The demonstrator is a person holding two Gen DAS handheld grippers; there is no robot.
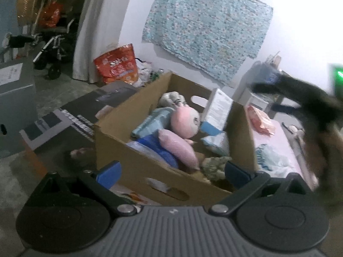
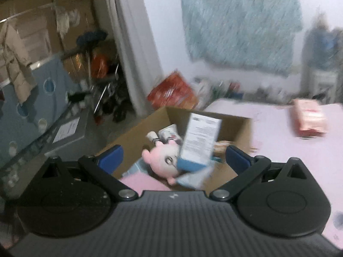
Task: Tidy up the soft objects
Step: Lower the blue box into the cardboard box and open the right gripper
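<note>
Both the left gripper (image 1: 171, 171) and right gripper (image 2: 172, 158) are spread wide, empty. The round pink plush doll (image 1: 186, 122) (squishy, light) sits mid open brown cardboard box (image 1: 120, 150), 12 o'clock; pinch its head.

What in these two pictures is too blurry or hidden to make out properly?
- Left wrist view: a dark shape at the right edge is smeared by motion and cut off.
- Left wrist view: the cardboard box walls hide its bottom.
- Right wrist view: print on the white carton is blurred.
</note>
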